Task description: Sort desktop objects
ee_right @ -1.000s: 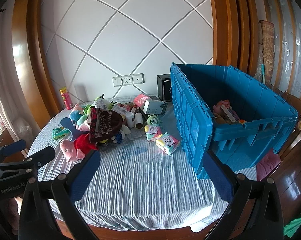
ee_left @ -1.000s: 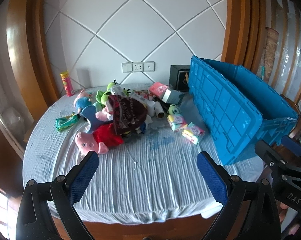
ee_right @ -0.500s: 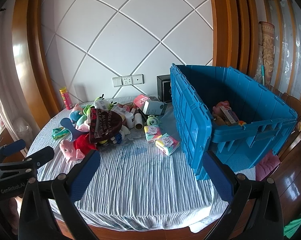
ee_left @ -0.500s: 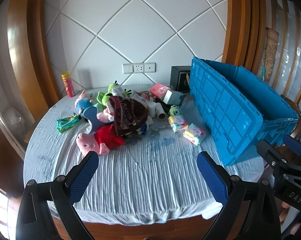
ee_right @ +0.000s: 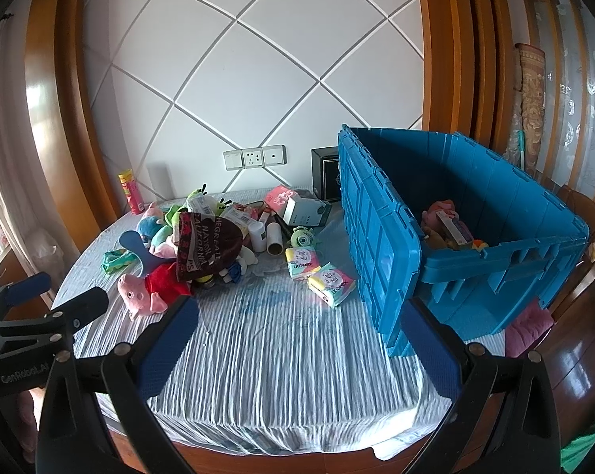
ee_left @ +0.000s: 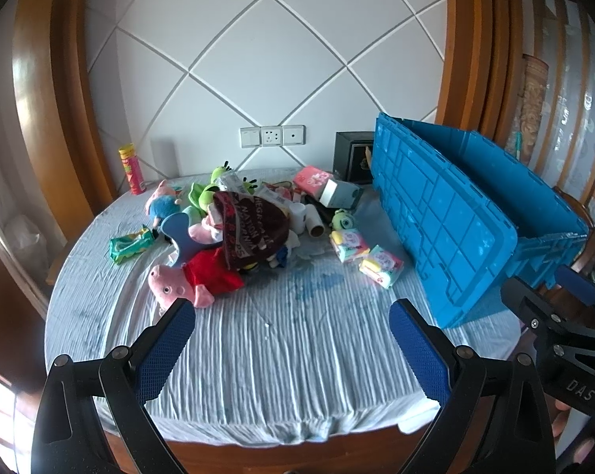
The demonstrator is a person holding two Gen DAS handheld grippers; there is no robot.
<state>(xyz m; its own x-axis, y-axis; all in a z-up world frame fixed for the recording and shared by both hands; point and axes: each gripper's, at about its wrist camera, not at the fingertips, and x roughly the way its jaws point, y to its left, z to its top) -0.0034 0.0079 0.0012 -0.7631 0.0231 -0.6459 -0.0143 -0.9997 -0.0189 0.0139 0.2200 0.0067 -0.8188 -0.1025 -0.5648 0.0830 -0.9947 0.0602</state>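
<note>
A heap of toys and packets lies at the back left of the round table: a pink pig plush in a red dress [ee_left: 186,282] [ee_right: 147,292], a dark brown printed cloth [ee_left: 250,229] [ee_right: 206,247], green plush toys [ee_left: 202,197] and two pastel tissue packs [ee_left: 380,266] [ee_right: 331,281]. A big blue crate [ee_left: 455,221] [ee_right: 380,237] stands at the right with a few items inside [ee_right: 449,225]. My left gripper [ee_left: 291,349] hangs open over the near table edge. My right gripper [ee_right: 301,345] is open too, beside the crate's near corner. Neither holds anything.
A yellow and pink can [ee_left: 131,170] stands at the far left by the wall. A black box [ee_left: 350,158] sits behind the crate. A green wrapper [ee_left: 131,243] lies left of the heap. The striped tablecloth [ee_left: 297,347] covers the table.
Both views have shifted only slightly; the left view now sits a little farther back from the table. Nothing was picked up or moved.
</note>
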